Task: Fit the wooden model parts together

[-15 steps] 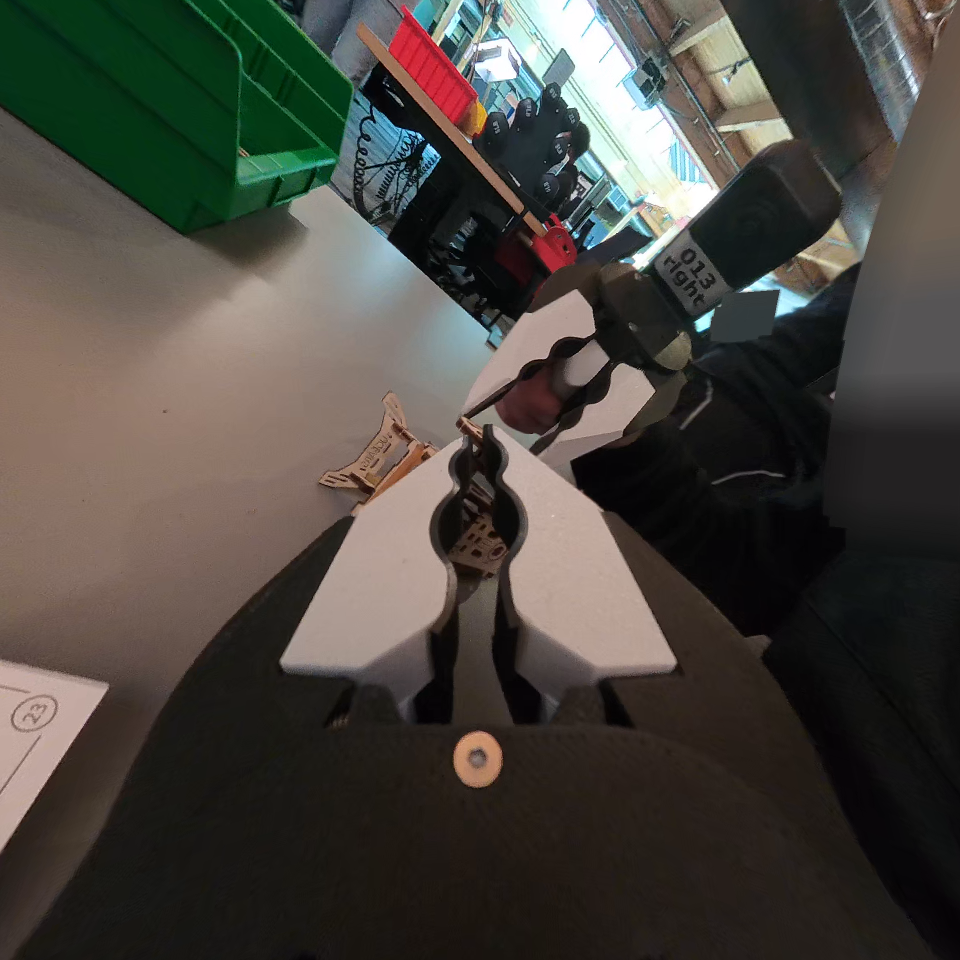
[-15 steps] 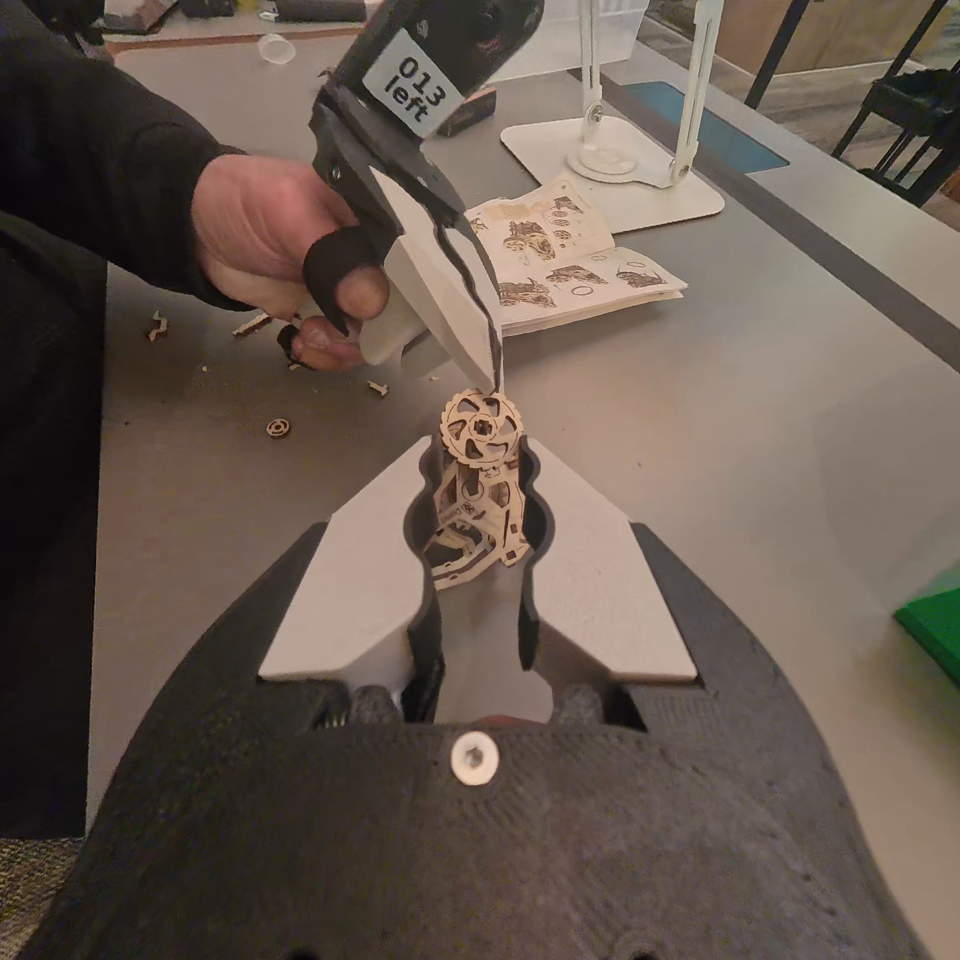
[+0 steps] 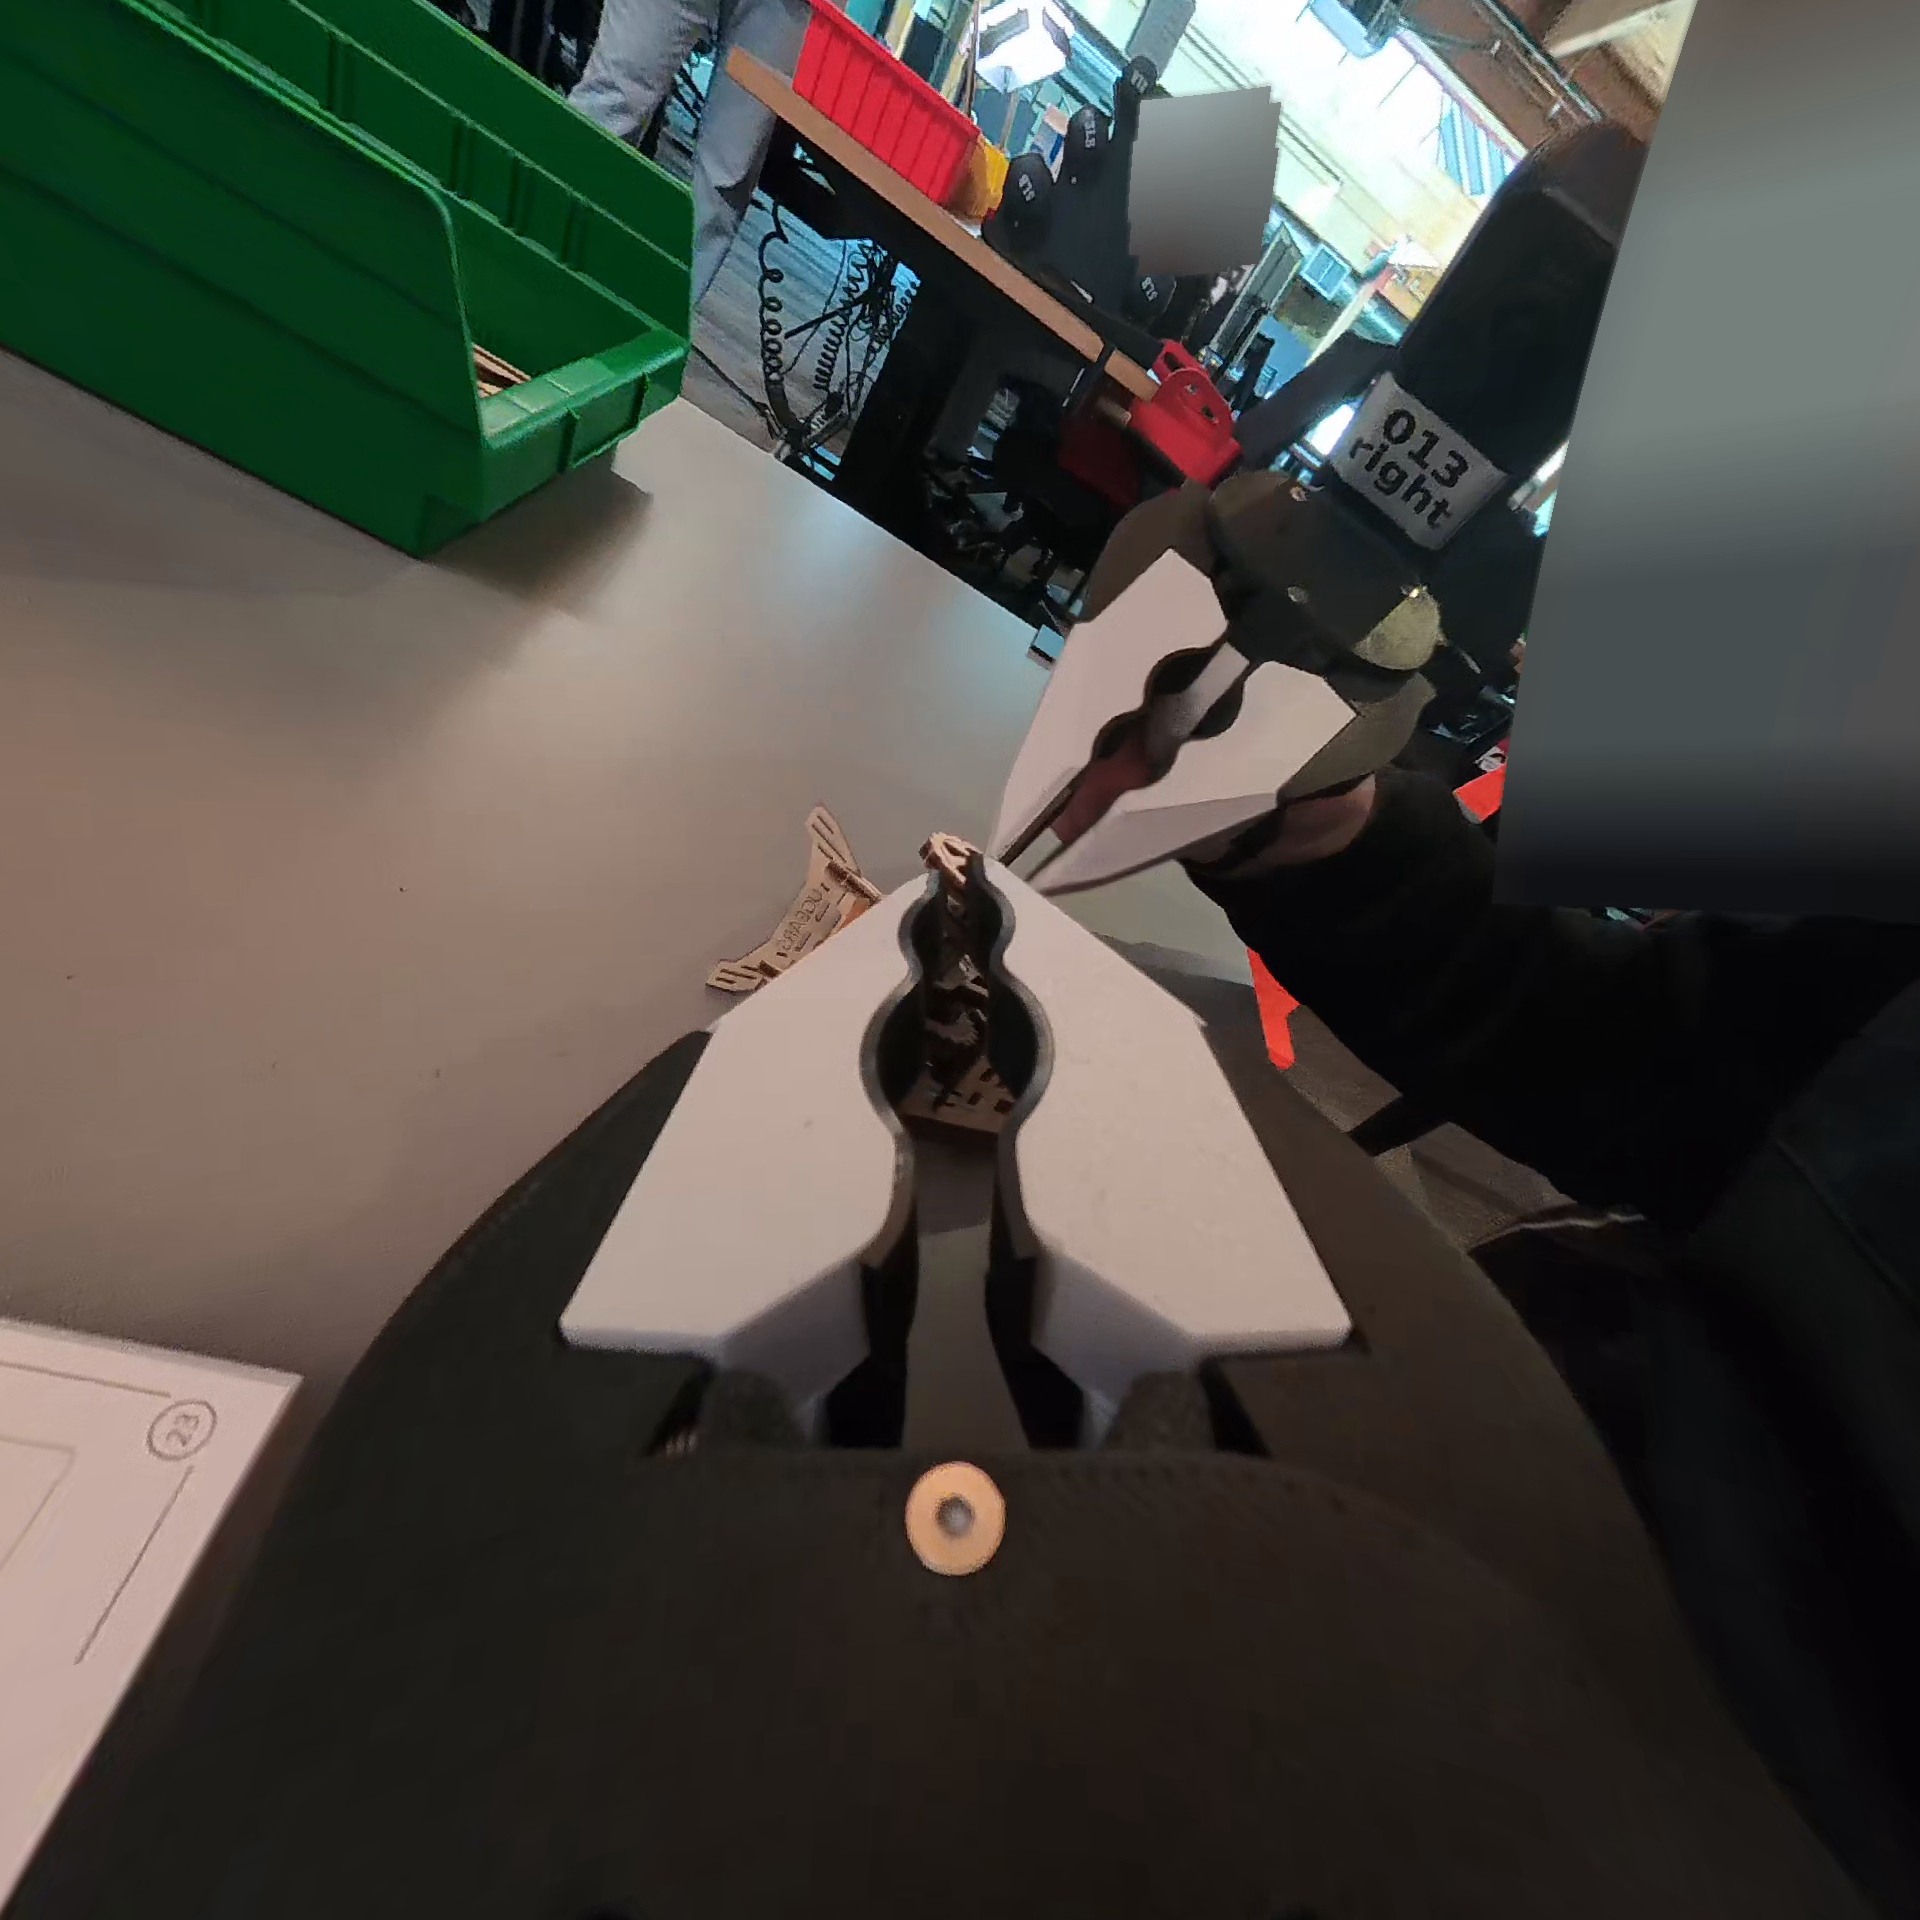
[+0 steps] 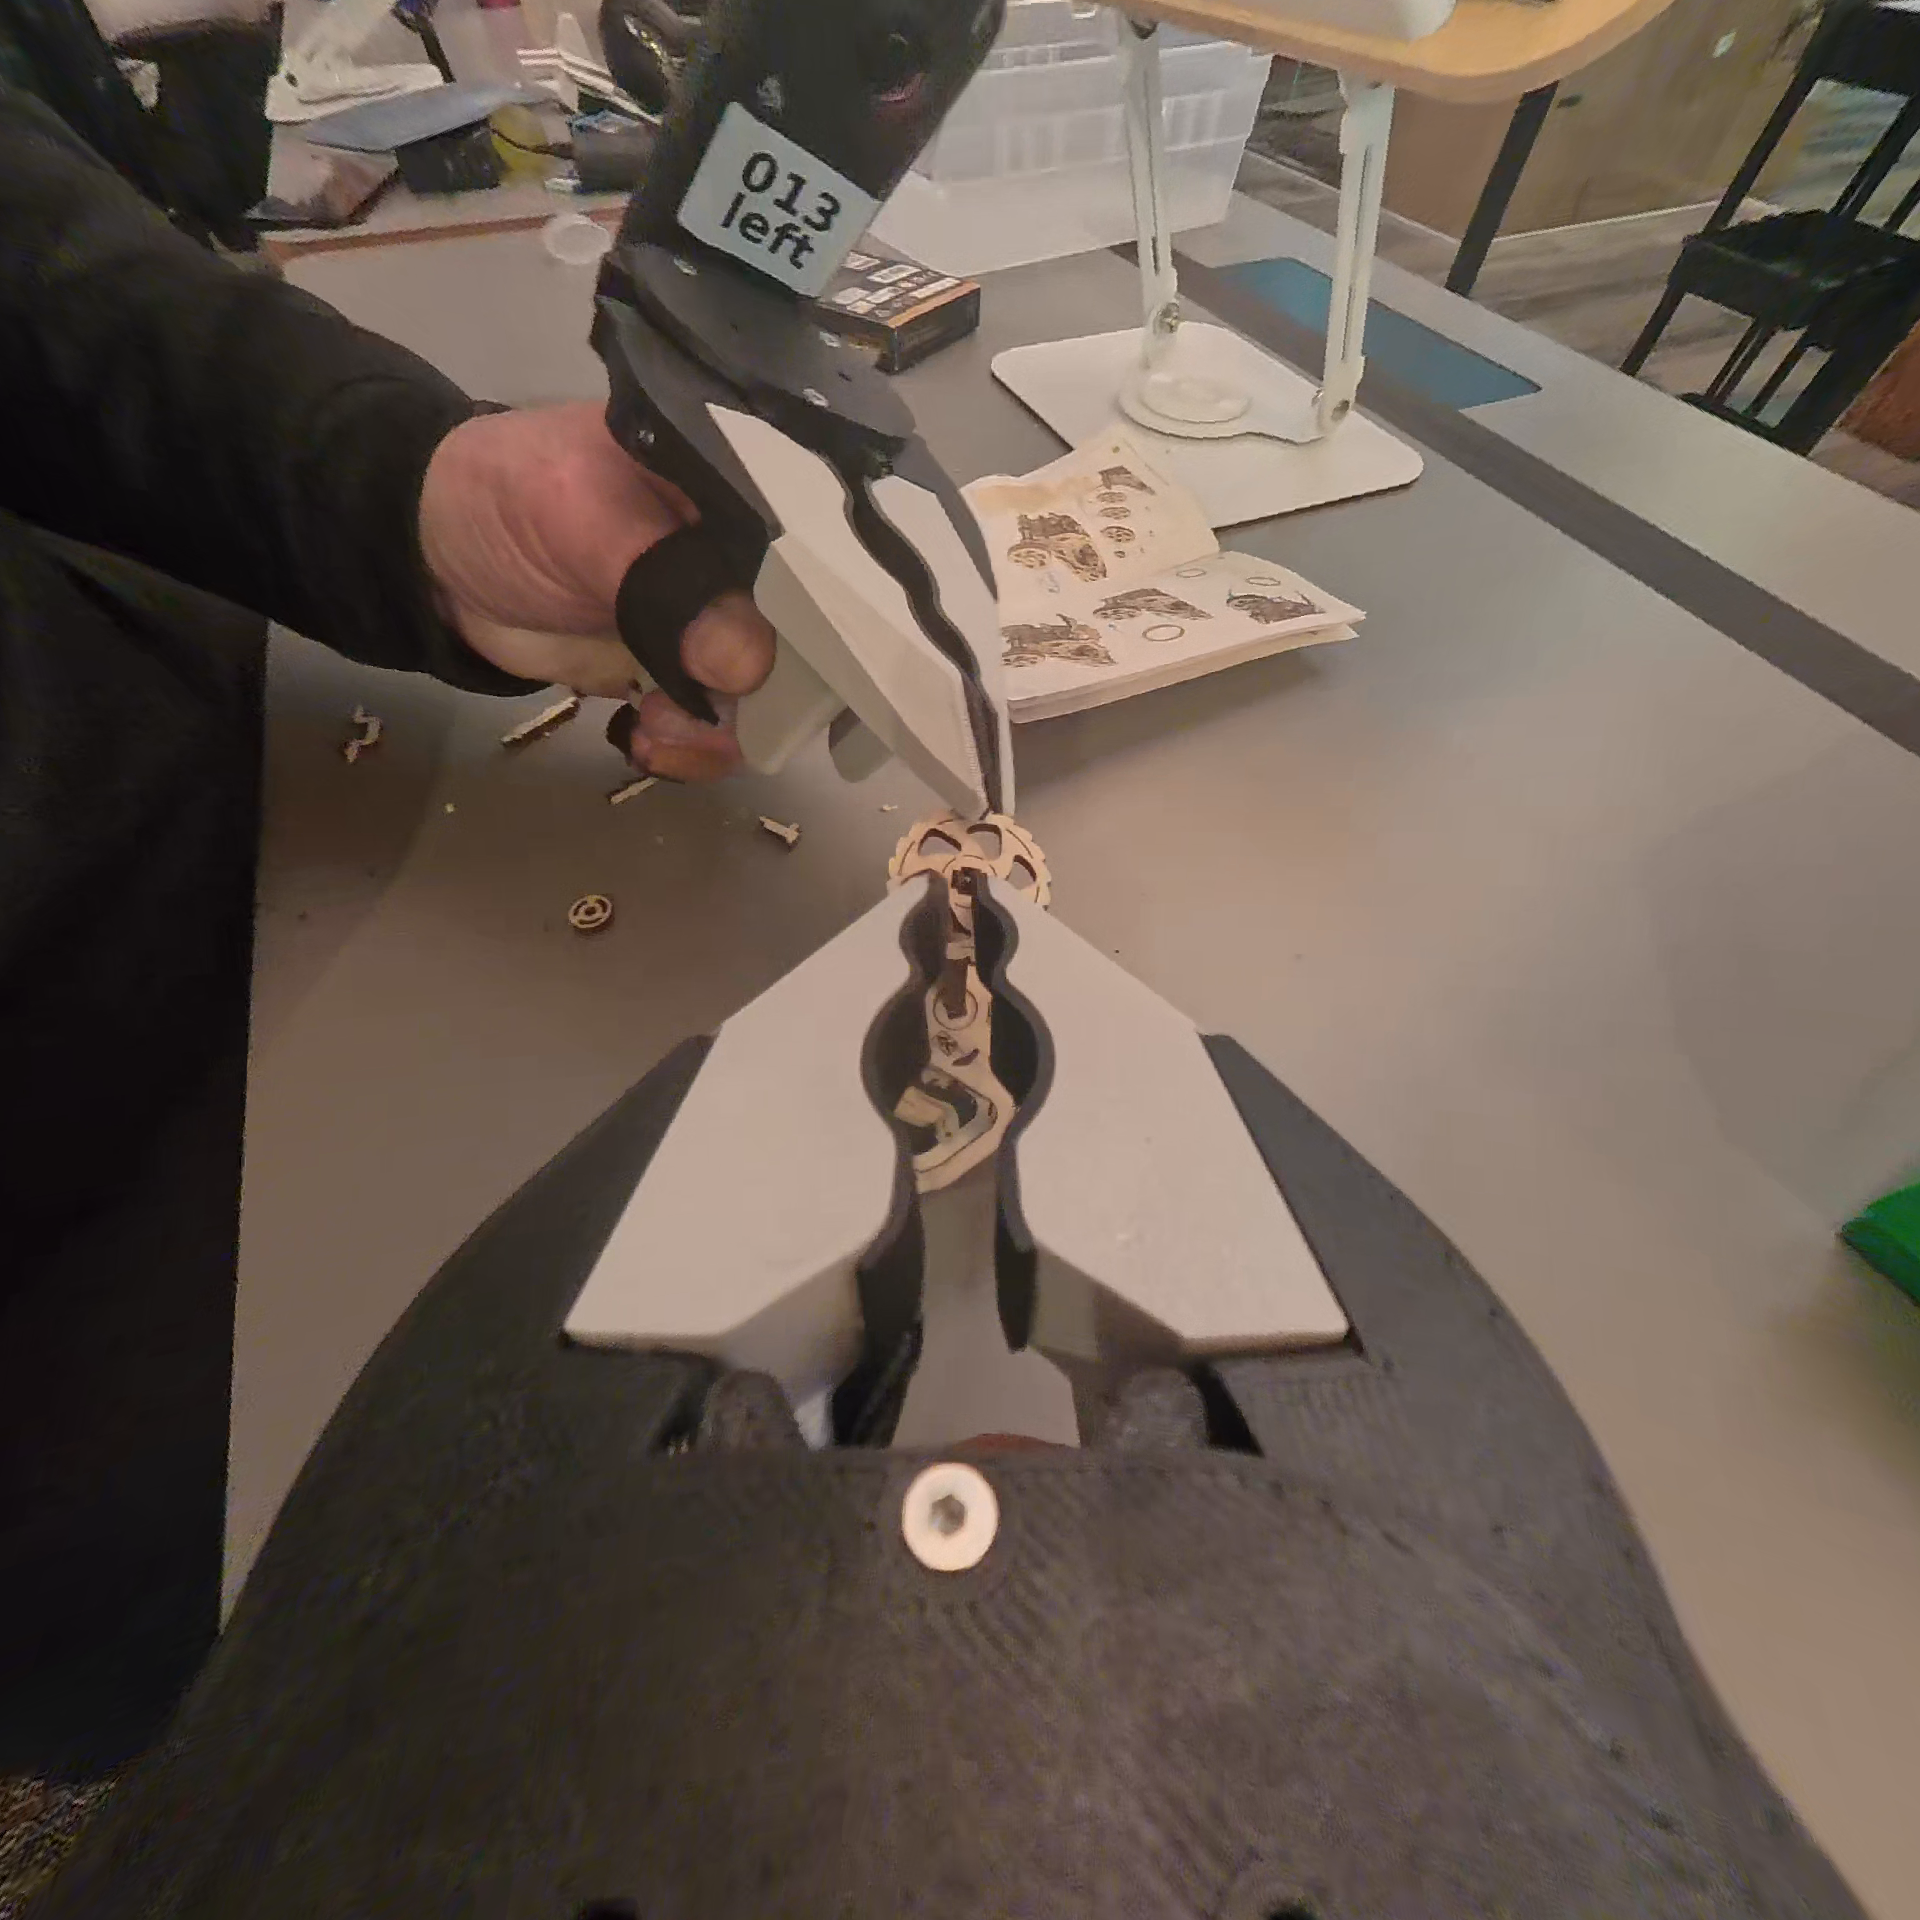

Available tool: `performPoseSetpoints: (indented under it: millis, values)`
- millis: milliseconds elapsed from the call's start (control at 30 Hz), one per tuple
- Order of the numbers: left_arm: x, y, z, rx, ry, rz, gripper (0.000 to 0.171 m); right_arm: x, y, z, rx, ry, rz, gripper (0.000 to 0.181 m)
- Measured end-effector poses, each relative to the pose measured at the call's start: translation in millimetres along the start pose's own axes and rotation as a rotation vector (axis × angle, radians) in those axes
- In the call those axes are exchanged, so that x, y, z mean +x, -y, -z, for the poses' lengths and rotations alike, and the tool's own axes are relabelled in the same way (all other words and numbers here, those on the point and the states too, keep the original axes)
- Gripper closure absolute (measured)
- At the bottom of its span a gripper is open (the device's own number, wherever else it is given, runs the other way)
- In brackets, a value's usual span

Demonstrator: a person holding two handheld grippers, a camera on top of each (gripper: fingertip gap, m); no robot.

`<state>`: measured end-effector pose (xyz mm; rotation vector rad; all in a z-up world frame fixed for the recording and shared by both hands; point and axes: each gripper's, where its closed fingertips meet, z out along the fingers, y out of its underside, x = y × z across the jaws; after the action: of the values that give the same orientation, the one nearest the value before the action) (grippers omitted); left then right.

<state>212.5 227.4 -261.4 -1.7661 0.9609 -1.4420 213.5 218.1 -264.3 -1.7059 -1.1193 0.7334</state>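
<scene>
Right gripper (image 4: 961, 904) has narrowed and is clamped on the wooden frame (image 4: 956, 1091), which has turned edge-on. Left gripper (image 4: 987, 805), shut, nips the gear (image 4: 971, 857) at its rim. Judged: seating under way, above table (image 4: 1455, 935).

We see open bench (image 4: 1403, 935) to the right of the two tools, bare as far as the green bin corner (image 4: 1886, 1236) at the frame's right edge. Upper right, the open booklet (image 4: 1153, 603) and the white stand base (image 4: 1226, 416) block the way. At left, wood scraps (image 4: 590, 914) litter the surface under the hand (image 4: 551, 561). In the left wrist view, green bins (image 3: 312, 260) wall the upper left, with bare bench below them and a loose wooden piece (image 3: 800, 914) just beside the tool tips.
</scene>
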Motion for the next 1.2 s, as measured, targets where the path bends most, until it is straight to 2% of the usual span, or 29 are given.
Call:
performPoseSetpoints:
  millis: [233, 367, 467, 633, 933, 1200]
  values:
    - [0.6, -1.6, 1.6, 0.035, 0.077, -0.107, 0.171, 0.4, 0.6, -0.2, 0.031, -0.051, 0.06, 0.181]
    - [1.0, -1.1, 2.2, 0.027, 0.101, -0.139, 0.171, 0.3, -0.4, 2.7, 0.03, -0.044, 0.012, 0.168]
    - [1.7, -1.3, 2.6, 0.031, 0.109, -0.15, 0.171, -3.5, 0.6, 1.1, 0.03, -0.05, 0.04, 0.169]
    - [3.9, -3.4, 1.8, 0.044, 0.149, -0.178, 0.171, -4.5, -0.5, 0.0, 0.078, -0.03, -0.011, 0.17]
    - [4.5, -3.8, 3.2, 0.045, 0.233, -0.295, 0.171, -9.6, -0.4, -2.4, 0.176, -0.13, 0.084, 0.177]
    - [4.0, -2.4, 4.1, -0.007, 0.245, -0.311, 0.171, -7.7, 0.7, 1.1, 0.175, -0.136, -0.002, 0.179]
